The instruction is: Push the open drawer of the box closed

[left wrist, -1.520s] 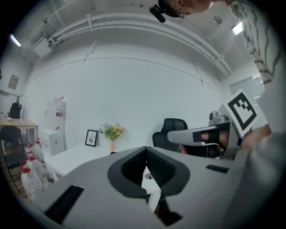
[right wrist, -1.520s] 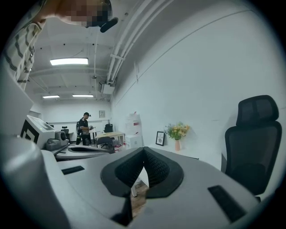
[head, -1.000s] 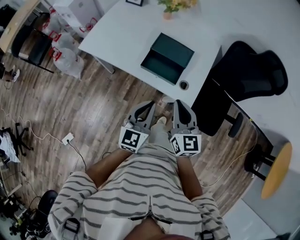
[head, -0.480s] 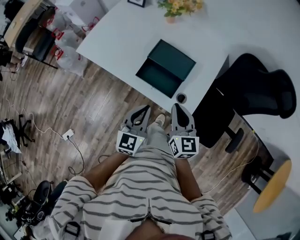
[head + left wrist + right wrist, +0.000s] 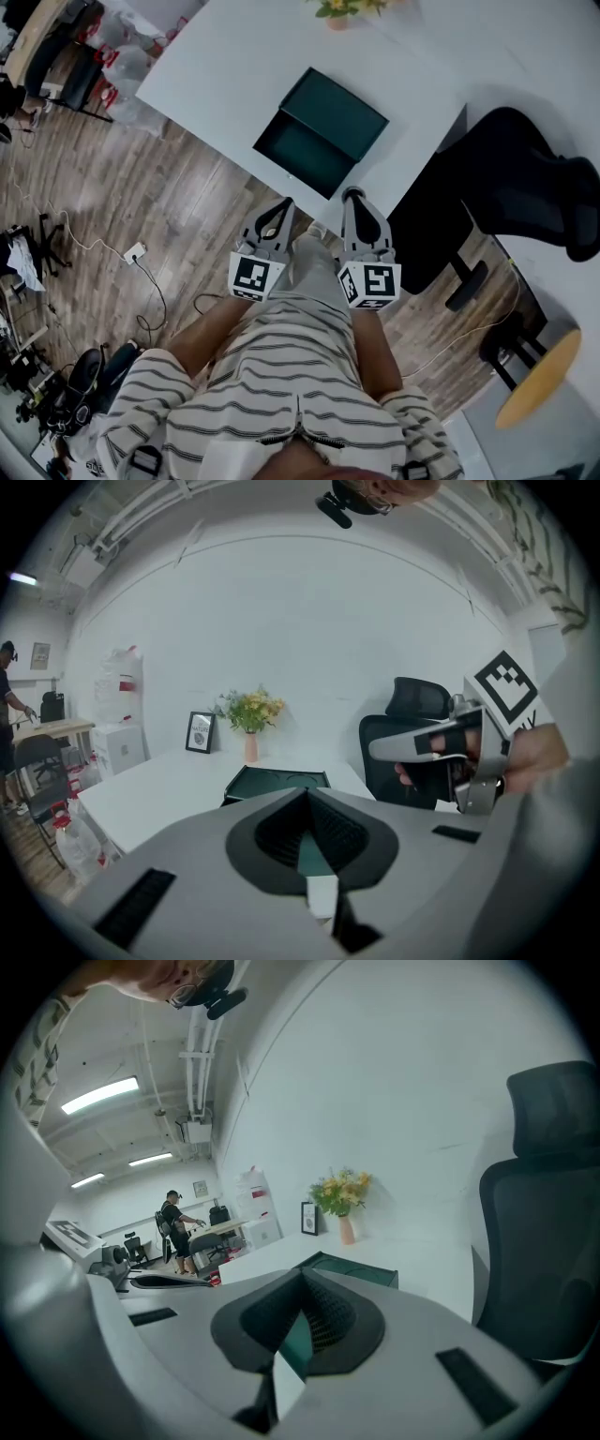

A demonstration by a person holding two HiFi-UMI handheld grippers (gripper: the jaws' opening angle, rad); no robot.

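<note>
Drawer [image 5: 300,157] out of box [image 5: 342,112], facing table [image 5: 216,66] edge. Short of it: left gripper [image 5: 281,206], right gripper [image 5: 352,197], both pressed together, empty, blunt for pushing.

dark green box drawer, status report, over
Left gripper and right gripper shut, empty, short of the dark green rectangular box. Its drawer open, on white table. Black office chair off right, not in the way.

A dark green box [image 5: 323,131] is lying on a white table [image 5: 216,75], a black chair [image 5: 525,178] is standing beside it, and a dark-striped pale shirt [image 5: 281,375] is showing above brown wood-grain floor [image 5: 141,197].
</note>
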